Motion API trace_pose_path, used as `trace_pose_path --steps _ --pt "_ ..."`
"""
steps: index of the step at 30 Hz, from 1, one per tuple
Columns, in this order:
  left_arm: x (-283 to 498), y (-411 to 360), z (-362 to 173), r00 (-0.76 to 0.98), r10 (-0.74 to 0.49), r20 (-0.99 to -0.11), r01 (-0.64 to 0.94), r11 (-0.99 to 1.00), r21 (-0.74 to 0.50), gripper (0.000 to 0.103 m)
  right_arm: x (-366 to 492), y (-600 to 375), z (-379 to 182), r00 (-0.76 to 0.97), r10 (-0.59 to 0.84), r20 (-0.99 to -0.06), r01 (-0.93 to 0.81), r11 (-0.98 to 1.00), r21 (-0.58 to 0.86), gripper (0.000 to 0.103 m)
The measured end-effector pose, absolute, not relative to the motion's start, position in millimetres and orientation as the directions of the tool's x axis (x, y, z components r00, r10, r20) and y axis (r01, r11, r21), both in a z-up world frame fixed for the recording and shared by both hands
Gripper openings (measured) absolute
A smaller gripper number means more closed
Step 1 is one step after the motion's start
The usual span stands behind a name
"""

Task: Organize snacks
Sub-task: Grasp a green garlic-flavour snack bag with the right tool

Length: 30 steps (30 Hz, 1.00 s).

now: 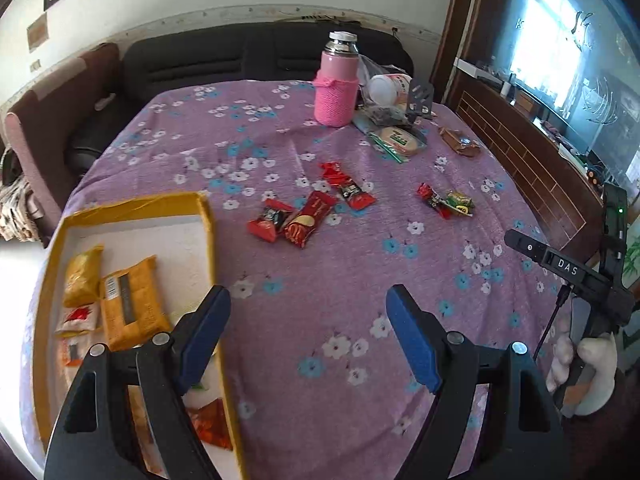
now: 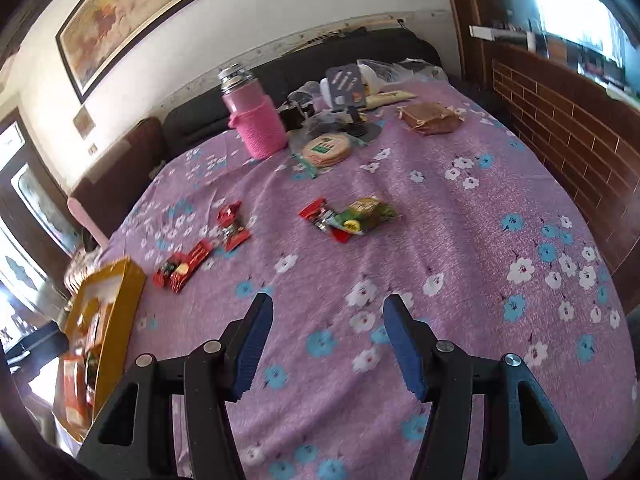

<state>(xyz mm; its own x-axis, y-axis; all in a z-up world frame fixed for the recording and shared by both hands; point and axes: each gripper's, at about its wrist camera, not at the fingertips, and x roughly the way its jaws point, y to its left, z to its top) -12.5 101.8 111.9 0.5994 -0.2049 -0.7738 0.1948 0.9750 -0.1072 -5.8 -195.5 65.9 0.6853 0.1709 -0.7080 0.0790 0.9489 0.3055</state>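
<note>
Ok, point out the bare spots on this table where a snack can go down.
Bare purple floral cloth lies ahead of the open left claw, right of the yellow cardboard tray. Another free patch sits right of the green wrapped snack. The tray's far white floor is bare. It is crowded around the pink knit-sleeved flask.
</note>
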Motion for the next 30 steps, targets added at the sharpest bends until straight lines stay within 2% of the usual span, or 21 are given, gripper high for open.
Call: trace_pose_path --steps 3,6,12,16,19,21,26,30 --pt "18 86 104 0.569 -0.268 -0.778 0.237 0.959 -0.157 0.08 23 -220 59 0.68 0.197 -0.706 0.09 0.934 0.346 0.061" --pt "49 77 96 0.556 -0.292 -0.778 0.259 0.95 -0.172 0.08 54 -219 50 0.673 0.206 -0.71 0.055 0.944 0.327 0.061" --pt "103 90 78 0.461 -0.355 -0.813 0.206 0.934 -0.291 0.08 106 -213 32 0.657 0.186 -0.731 0.048 0.957 0.287 0.06" --pt "119 81 75 0.444 -0.377 -0.813 0.216 0.925 -0.311 0.08 126 -213 19 0.646 0.172 -0.744 0.082 0.953 0.291 0.061" --pt "127 62 71 0.422 -0.391 -0.818 0.244 0.918 -0.313 0.08 131 -212 12 0.637 0.13 -0.759 0.114 0.959 0.26 0.048" --pt "131 44 68 0.407 -0.396 -0.823 0.271 0.913 -0.305 0.08 130 -212 10 0.645 0.121 -0.755 0.114 0.961 0.251 0.045" --pt "139 -9 51 0.364 -0.407 -0.838 0.335 0.896 -0.29 0.08 122 -213 14 0.647 0.109 -0.755 0.096 0.97 0.223 0.039" --pt "148 -53 38 0.342 -0.41 -0.846 0.376 0.884 -0.276 0.08 113 -236 25 0.679 0.152 -0.718 0.121 0.942 0.313 0.039"
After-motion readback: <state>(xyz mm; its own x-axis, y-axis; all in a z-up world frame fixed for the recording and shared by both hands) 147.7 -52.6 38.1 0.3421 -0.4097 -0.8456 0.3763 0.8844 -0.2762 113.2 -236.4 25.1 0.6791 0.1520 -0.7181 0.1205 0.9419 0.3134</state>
